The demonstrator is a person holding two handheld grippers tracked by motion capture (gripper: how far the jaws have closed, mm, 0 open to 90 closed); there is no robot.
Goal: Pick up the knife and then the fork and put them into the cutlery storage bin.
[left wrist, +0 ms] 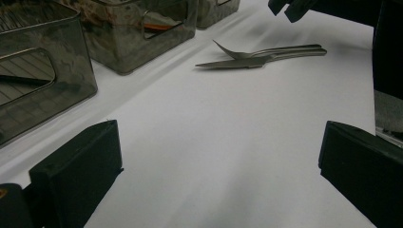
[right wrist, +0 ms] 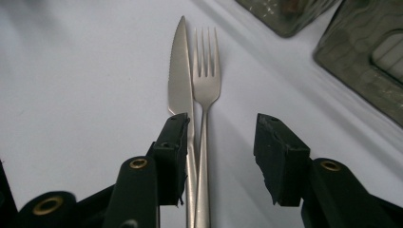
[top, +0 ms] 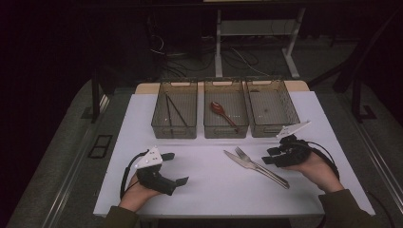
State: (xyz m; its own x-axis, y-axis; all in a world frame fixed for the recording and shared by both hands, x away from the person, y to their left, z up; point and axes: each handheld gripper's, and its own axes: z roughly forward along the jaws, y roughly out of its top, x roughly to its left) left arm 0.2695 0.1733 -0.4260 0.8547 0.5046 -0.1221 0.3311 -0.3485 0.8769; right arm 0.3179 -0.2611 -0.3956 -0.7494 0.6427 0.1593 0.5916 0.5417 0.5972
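A steel knife (top: 234,158) and fork (top: 243,154) lie side by side on the white table (top: 204,190), right of centre. My right gripper (top: 268,156) is open just to their right, low over the table. In the right gripper view its jaws (right wrist: 221,152) straddle the two handles, with the knife (right wrist: 179,71) by the left jaw and the fork (right wrist: 206,85) between them. My left gripper (top: 177,168) is open at the front left with nothing in it. In its own view, the left gripper (left wrist: 218,166) faces the knife (left wrist: 237,63) and fork (left wrist: 266,50) farther off.
Three grey see-through bins stand in a row at the back. The left bin (top: 173,130) holds dark chopsticks (top: 171,111), the middle bin (top: 225,129) a red spoon (top: 221,110), and the right bin (top: 272,128) looks empty. Cables and table legs lie on the floor beyond.
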